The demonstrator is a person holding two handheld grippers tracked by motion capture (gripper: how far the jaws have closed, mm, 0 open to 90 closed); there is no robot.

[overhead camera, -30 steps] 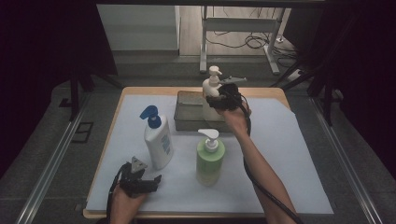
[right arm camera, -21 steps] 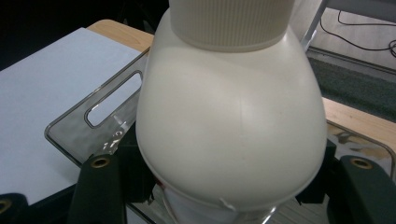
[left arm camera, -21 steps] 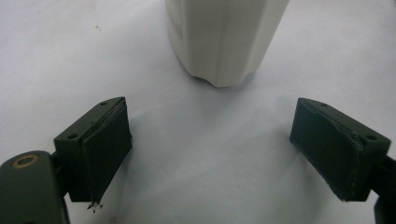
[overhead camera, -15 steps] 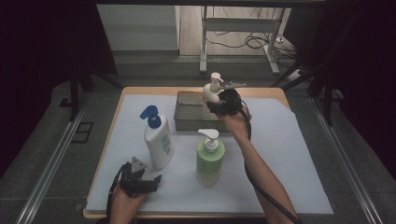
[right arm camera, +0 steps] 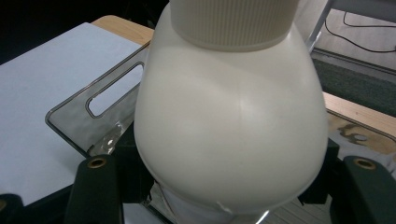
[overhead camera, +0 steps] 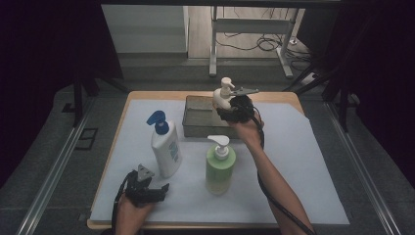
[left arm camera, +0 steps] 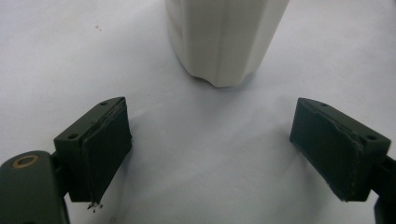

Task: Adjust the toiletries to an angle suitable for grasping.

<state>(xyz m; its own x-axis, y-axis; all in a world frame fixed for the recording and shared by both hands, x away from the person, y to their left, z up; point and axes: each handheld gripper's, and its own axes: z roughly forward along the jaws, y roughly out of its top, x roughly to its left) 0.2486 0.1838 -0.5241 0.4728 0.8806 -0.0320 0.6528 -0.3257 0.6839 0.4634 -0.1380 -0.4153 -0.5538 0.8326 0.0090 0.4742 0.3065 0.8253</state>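
So on the bench [overhead camera: 147, 98] there's a big white sheet [overhead camera: 313, 166] covering most of the top, with bare wood along the far edge. A white lotion bottle with a blue pump [overhead camera: 164, 147] stands upright toward the left side. A green pump bottle [overhead camera: 219, 167] with a white head stands upright around the middle, nearer the front edge, well apart from the blue-topped one. Past the far edge there's a metal stand's legs [overhead camera: 249, 46] and some cables [overhead camera: 264, 44] on the floor.
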